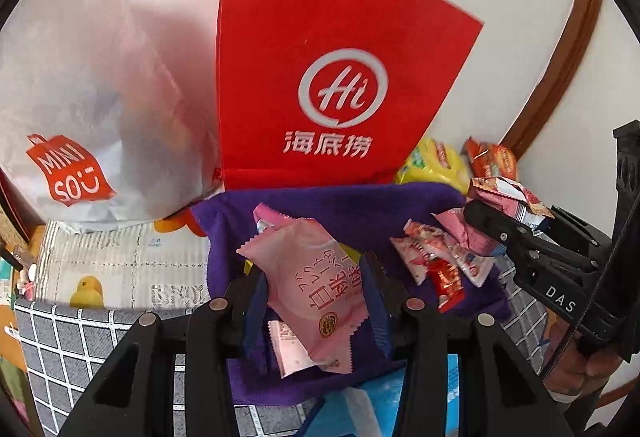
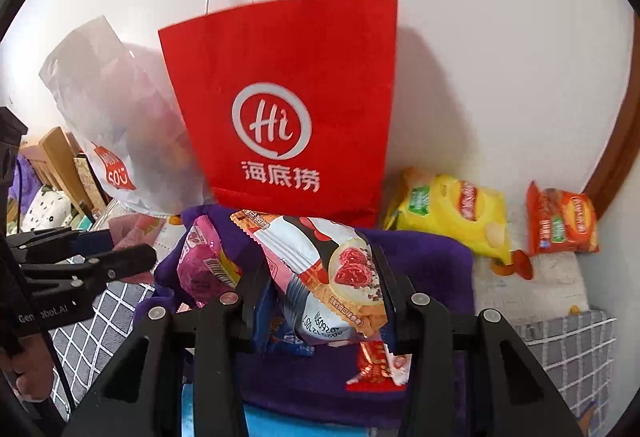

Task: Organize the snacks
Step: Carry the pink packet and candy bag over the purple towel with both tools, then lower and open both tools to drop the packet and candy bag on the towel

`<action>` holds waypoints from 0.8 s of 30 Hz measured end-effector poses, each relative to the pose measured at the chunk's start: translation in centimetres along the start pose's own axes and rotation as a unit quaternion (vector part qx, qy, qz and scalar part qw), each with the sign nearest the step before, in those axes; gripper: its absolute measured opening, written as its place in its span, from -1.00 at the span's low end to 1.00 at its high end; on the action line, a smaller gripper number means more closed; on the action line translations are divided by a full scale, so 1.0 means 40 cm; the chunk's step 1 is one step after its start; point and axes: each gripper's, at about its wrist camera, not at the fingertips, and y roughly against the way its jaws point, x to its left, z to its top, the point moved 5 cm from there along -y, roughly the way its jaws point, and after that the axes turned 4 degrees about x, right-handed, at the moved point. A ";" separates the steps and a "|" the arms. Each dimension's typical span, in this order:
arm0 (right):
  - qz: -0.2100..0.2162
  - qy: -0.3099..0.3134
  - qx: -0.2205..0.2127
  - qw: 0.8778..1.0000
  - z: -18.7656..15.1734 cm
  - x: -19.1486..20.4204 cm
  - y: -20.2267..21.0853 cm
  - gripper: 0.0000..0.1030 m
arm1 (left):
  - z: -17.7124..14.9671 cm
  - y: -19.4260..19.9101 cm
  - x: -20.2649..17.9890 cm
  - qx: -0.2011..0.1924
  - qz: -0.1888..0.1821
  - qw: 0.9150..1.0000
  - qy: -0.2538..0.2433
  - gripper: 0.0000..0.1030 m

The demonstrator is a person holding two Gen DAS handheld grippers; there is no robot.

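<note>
In the left wrist view my left gripper (image 1: pixel 316 289) is shut on a pale pink snack packet (image 1: pixel 316 277), held above a purple cloth (image 1: pixel 320 203). My right gripper (image 2: pixel 324 297) is shut on a packet printed with a red-fruit pastry (image 2: pixel 332 269). Each gripper shows in the other's view: the right gripper (image 1: pixel 516 213) at the right with its packet (image 1: pixel 508 195), the left gripper (image 2: pixel 132 247) at the left. A red paper bag (image 1: pixel 320 77) (image 2: pixel 288 117) stands upright just behind the cloth. Several pink and red packets (image 1: pixel 440 261) lie on the cloth.
A white Miniso bag (image 1: pixel 80 97) (image 2: pixel 112 117) leans left of the red bag. A yellow chip bag (image 2: pixel 448 213) and an orange one (image 2: pixel 564 221) lie against the wall at right. A magenta packet (image 2: pixel 196 257) rests on the cloth. A grey checked mat (image 1: pixel 60 349) covers the near surface.
</note>
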 end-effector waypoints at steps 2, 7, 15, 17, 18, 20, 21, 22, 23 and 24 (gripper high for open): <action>0.009 -0.004 0.005 1.000 -0.009 -0.001 -0.024 -0.17 | -0.003 -0.008 0.010 0.003 -0.003 1.000 0.007 -0.18; 0.004 0.012 0.025 1.000 -0.022 -0.008 -0.073 -0.18 | -0.004 -0.034 0.022 0.013 0.000 1.000 0.010 -0.18; 0.009 0.038 0.069 0.997 -0.054 -0.014 -0.122 -0.17 | -0.016 -0.080 0.004 0.033 0.001 0.999 0.004 -0.18; 0.004 0.045 0.077 0.996 -0.061 -0.012 -0.134 -0.17 | -0.018 -0.087 -0.003 0.036 0.002 0.999 0.000 -0.18; 0.002 0.046 0.080 0.996 -0.063 -0.012 -0.137 -0.17 | -0.017 -0.089 -0.003 0.037 0.001 0.999 0.000 -0.18; 0.001 0.046 0.085 0.995 -0.068 -0.013 -0.146 -0.17 | -0.017 -0.089 0.000 0.036 0.000 0.999 0.002 -0.18; 0.001 0.047 0.087 0.995 -0.071 -0.015 -0.149 -0.17 | -0.017 -0.089 0.003 0.036 0.000 0.999 0.003 -0.18; -0.002 0.049 0.089 0.995 -0.073 -0.016 -0.152 -0.17 | -0.017 -0.090 0.006 0.037 0.000 0.999 0.005 -0.18; -0.009 0.051 0.091 0.994 -0.075 -0.018 -0.157 -0.17 | -0.017 -0.092 0.009 0.038 0.000 0.999 0.007 -0.18; -0.010 0.051 0.094 0.994 -0.077 -0.020 -0.161 -0.17 | -0.017 -0.093 0.012 0.039 0.000 0.999 0.009 -0.18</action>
